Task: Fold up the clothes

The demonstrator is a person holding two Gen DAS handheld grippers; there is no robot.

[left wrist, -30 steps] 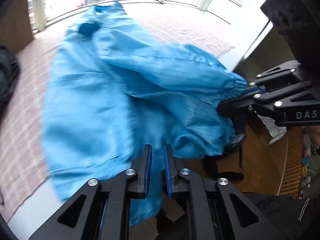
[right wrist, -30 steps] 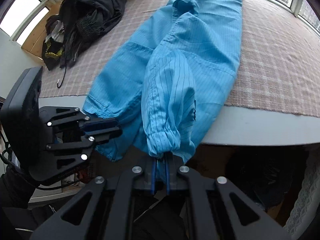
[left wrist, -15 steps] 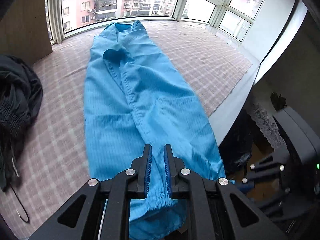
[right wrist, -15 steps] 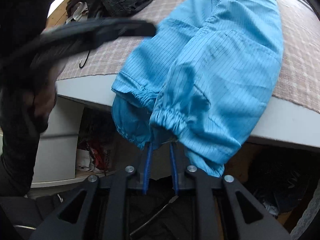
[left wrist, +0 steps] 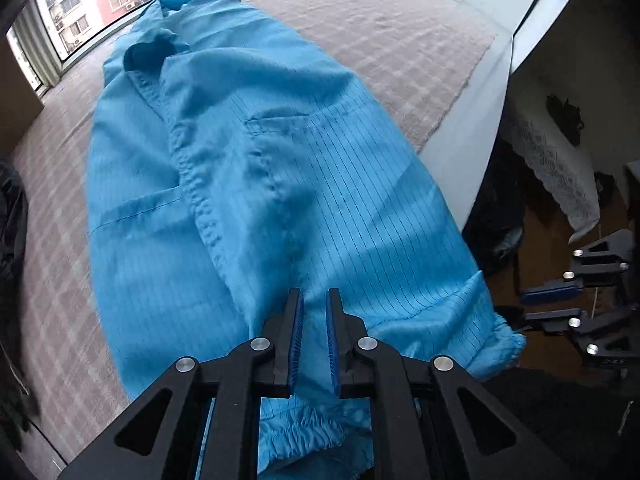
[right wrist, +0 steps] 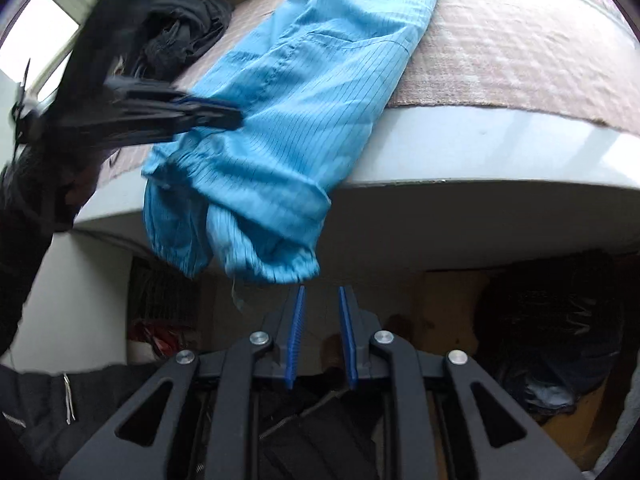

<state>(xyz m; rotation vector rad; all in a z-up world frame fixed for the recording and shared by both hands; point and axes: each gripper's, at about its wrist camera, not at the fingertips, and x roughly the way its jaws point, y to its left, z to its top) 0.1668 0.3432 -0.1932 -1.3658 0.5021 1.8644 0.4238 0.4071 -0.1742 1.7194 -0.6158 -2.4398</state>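
Hanging over the bench (right wrist: 460,160) edge, the pinstriped blue cotton garment (left wrist: 248,184) could slide off. The left gripper (left wrist: 314,336) hovers narrowly parted above it; the right gripper (right wrist: 320,336) gapes empty below the cuffs.

**Open cloth to the right, dark pile on the left**

The blue garment (left wrist: 248,184) lies lengthwise along the checked cloth (left wrist: 400,40), its cuffs hanging over the white table edge (right wrist: 480,148). To its right the cloth is bare up to the windows. On its left a heap of dark clothes (right wrist: 180,36) sits near it. Below the edge, the right gripper (right wrist: 320,300) hangs in free air, jaws apart, just under the cuffs.
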